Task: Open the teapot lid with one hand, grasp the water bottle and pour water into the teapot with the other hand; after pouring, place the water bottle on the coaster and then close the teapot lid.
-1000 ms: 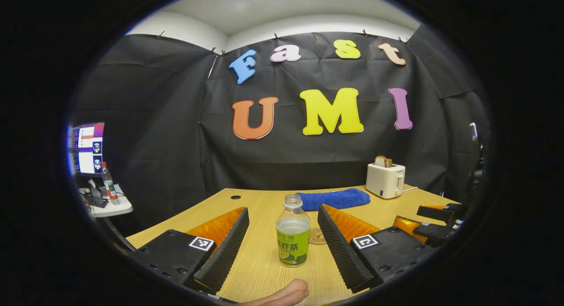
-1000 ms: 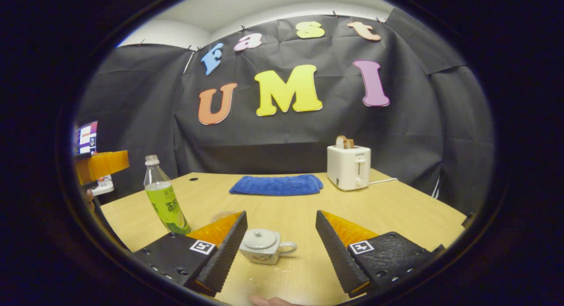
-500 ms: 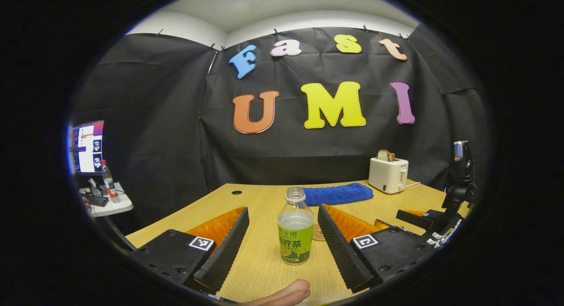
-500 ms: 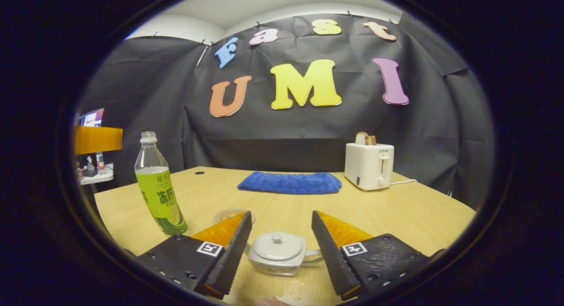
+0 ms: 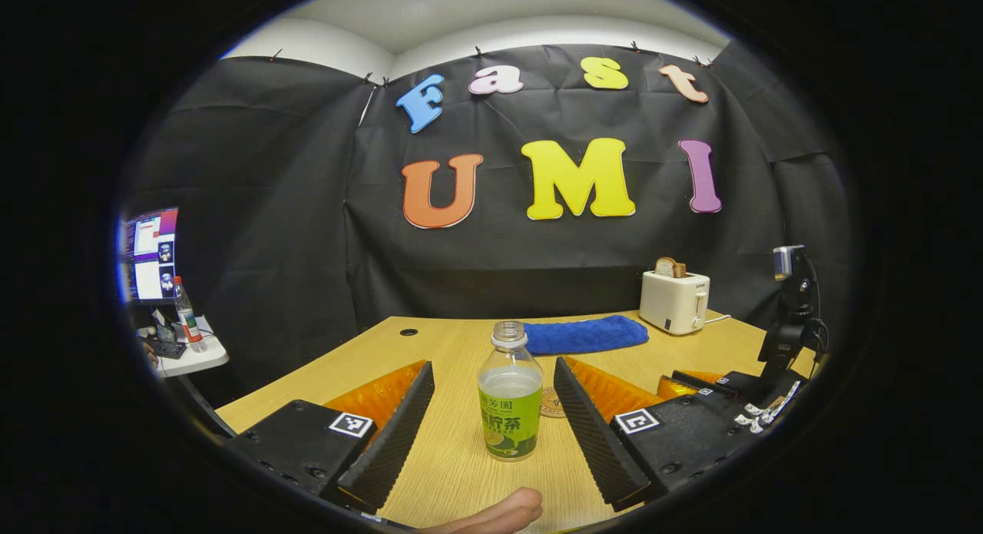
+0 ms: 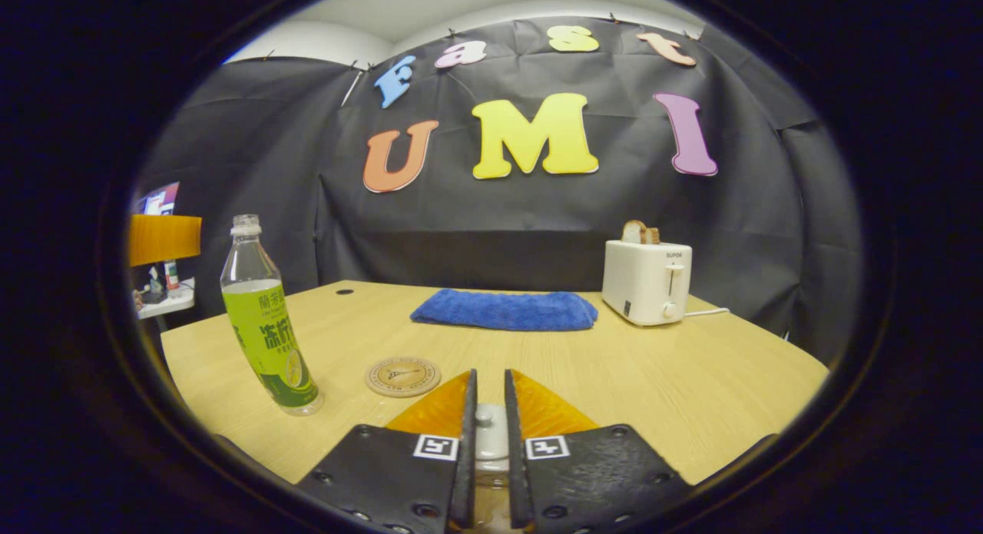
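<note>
Teapot lid (image 6: 484, 434): knob sat between nearly closed fingers of right hand-held gripper (image 6: 484, 442), low on counter (image 6: 691, 380); firm pinch unconfirmed. Step: lid opening. Bottle (image 5: 510, 393): upright between spread fingers of left hand-held gripper (image 5: 491, 434), untouched, coaster (image 6: 402, 376) nearby. Next: lift lid straight up, then clamp bottle.

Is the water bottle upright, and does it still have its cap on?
Upright and uncapped. The water bottle stands on the table between the open left gripper fingers, untouched; its mouth is bare, liquid level below the shoulder.
</note>
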`<state>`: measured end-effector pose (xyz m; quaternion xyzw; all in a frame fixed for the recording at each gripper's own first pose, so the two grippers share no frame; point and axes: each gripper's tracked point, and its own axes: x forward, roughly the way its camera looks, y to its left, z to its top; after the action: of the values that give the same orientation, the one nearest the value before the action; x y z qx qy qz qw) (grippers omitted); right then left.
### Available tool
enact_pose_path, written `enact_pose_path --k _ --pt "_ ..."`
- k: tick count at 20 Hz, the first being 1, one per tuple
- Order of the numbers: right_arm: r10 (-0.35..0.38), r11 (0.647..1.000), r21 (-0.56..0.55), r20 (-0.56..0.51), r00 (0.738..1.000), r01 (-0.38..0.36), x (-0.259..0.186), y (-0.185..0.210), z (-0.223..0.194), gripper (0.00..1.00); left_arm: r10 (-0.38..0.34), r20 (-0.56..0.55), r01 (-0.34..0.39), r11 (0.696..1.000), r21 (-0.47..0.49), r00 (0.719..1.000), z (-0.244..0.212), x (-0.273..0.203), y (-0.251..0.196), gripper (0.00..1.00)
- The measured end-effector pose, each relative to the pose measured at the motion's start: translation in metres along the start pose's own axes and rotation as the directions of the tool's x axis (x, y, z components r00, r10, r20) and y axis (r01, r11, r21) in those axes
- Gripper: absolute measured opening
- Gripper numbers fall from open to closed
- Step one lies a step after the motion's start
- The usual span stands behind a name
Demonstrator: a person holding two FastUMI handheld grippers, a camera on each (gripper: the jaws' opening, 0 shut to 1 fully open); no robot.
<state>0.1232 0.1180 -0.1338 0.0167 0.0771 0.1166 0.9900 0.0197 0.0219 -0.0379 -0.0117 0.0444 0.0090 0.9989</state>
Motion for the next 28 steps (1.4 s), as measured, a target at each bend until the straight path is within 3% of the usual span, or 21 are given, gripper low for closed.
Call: enact_pose_path --k 1,2,10,19,28 --pt "-0.007 1.000 -0.001 -0.001 1.000 0.007 0.001 -0.001 0.000 0.07 0.003 0.000 -0.003 1.000 0.001 1.000 0.000 0.000 0.001 0.98" --pt "-0.009 1.000 -0.005 -0.012 1.000 0.009 0.001 -0.001 -0.001 0.04 0.006 -0.001 -0.006 1.000 0.001 1.000 -0.001 0.001 0.002 0.98" --pt "-0.001 1.000 0.010 -0.008 1.000 0.001 -0.001 0.003 0.003 0.00 -0.005 0.011 0.006 0.999 -0.048 1.000 -0.003 0.009 0.016 0.98" --pt "0.014 0.997 0.071 0.053 0.998 -0.018 -0.025 0.000 0.052 0.00 -0.086 -0.040 0.084 0.995 -0.047 0.996 -0.036 0.028 0.003 0.98" --pt "-0.004 0.998 0.065 0.047 0.999 0.001 -0.048 -0.023 0.036 0.00 -0.131 0.007 0.131 0.991 -0.031 0.991 -0.062 0.053 -0.013 0.98"
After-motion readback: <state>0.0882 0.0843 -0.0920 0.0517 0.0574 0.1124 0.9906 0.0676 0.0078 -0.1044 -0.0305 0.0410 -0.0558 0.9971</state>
